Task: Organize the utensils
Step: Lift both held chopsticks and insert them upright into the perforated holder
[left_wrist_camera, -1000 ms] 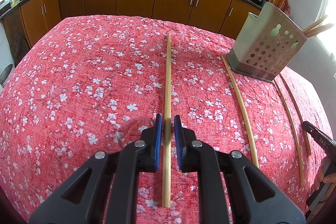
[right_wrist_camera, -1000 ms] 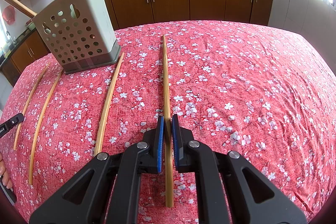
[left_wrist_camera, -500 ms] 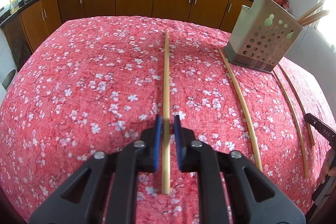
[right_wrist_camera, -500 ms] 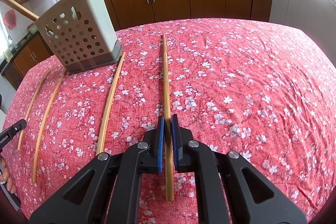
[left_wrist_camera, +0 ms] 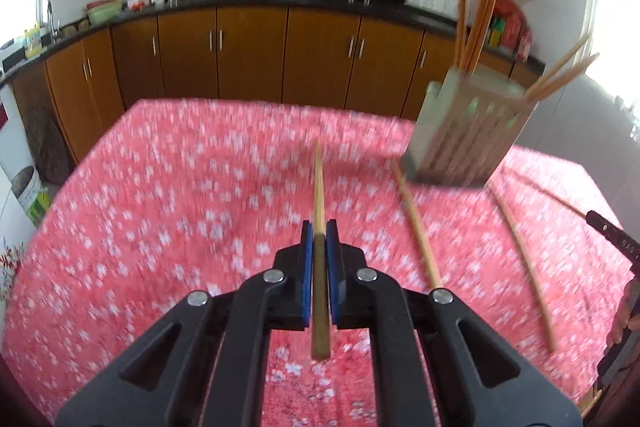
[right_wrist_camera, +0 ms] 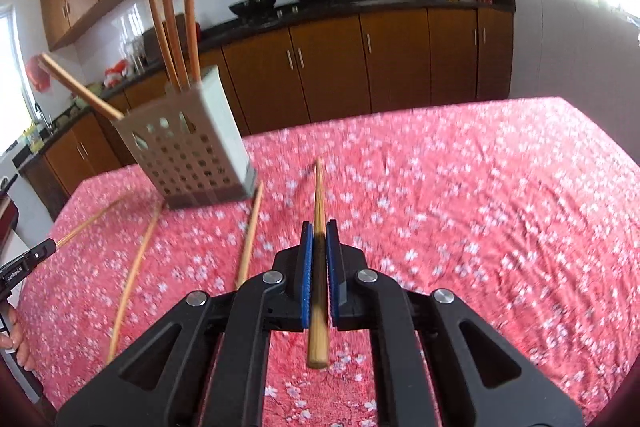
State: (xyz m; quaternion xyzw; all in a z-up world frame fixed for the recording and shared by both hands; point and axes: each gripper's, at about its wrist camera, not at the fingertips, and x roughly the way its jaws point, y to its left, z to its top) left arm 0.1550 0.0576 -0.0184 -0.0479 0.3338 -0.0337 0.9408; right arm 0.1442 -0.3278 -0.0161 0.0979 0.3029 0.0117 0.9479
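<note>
My left gripper (left_wrist_camera: pixel 319 239) is shut on a long bamboo chopstick (left_wrist_camera: pixel 318 195) and holds it lifted above the red floral tablecloth (left_wrist_camera: pixel 160 211). My right gripper (right_wrist_camera: pixel 319 239) is shut on another bamboo chopstick (right_wrist_camera: pixel 319 195), also lifted. A grey perforated utensil holder (left_wrist_camera: pixel 464 135) with several chopsticks standing in it is ahead right in the left wrist view, and the holder (right_wrist_camera: pixel 188 155) is ahead left in the right wrist view. Three loose chopsticks (left_wrist_camera: pixel 418 227) lie on the cloth near the holder; they also show in the right wrist view (right_wrist_camera: pixel 250 231).
Brown kitchen cabinets (left_wrist_camera: pixel 248 59) and a dark counter with pans run along the far wall. The other gripper's tip shows at the right edge of the left wrist view (left_wrist_camera: pixel 608 231) and at the left edge of the right wrist view (right_wrist_camera: pixel 24 263).
Both grippers have closed on their chopsticks and lifted them off the cloth, tilting the views upward. The current frames are motion-blurred.
</note>
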